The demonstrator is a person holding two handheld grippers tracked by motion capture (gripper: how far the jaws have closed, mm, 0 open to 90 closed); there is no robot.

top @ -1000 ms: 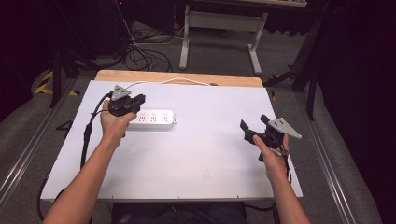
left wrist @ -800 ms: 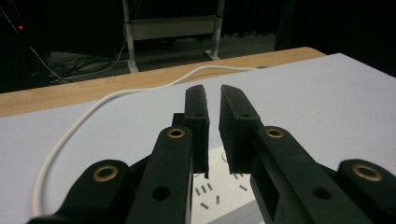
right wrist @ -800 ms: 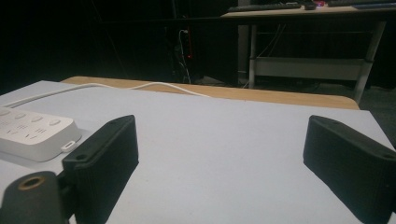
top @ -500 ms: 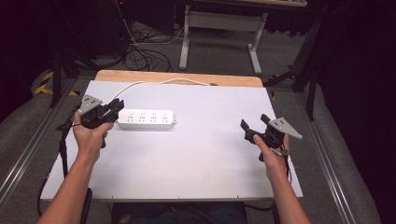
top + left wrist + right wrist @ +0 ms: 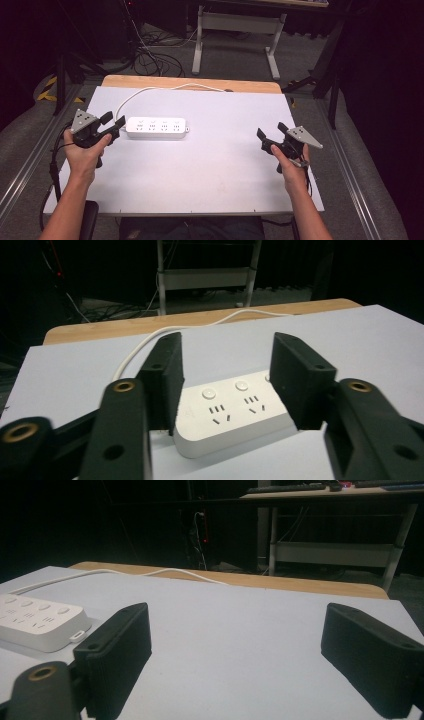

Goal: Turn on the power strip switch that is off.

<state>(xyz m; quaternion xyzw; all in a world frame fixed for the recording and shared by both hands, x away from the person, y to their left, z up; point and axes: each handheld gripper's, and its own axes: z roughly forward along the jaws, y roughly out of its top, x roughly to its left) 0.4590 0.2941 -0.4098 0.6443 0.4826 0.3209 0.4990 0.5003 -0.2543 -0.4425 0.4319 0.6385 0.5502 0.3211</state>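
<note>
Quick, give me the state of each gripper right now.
Left gripper: open, holding nothing, jaws at the end of the power strip.
Right gripper: open, holding nothing, over the bare table.

A white power strip (image 5: 156,127) is seen lying flat on a white table (image 5: 210,165), its white cord (image 5: 150,90) trailing toward the wooden far edge (image 5: 190,83).

White power strip (image 5: 156,127) flat on table (image 5: 225,165)

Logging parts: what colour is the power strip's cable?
White, like the rectangular plastic power strip; its cable shows best in the high view.
</note>
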